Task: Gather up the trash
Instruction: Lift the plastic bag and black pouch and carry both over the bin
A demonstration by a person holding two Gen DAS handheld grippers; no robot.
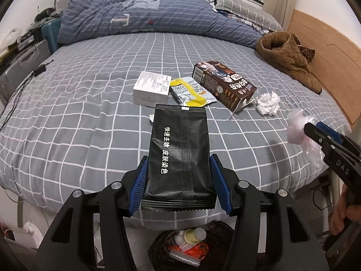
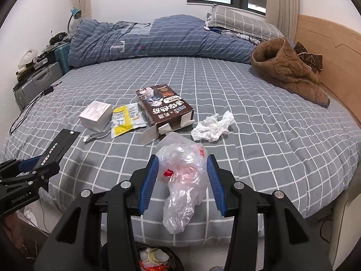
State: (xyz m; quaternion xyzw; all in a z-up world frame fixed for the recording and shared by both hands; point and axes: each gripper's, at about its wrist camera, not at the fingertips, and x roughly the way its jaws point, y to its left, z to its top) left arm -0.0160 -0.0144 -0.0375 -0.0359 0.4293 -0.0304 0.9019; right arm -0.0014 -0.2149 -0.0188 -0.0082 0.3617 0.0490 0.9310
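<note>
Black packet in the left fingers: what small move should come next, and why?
Probably release it: the black packet hangs between the left gripper fingers, roughly above the trash bin below the bed's edge, so it looks likely to fall in.

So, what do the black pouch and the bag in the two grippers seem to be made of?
Black pouch in the left gripper: likely matte plastic or foil laminate, judging by its ribbed centre seam and zigzag-cut end. Bag in the right gripper: thin translucent plastic film, glossy and crumpled, with red print showing through.
</note>
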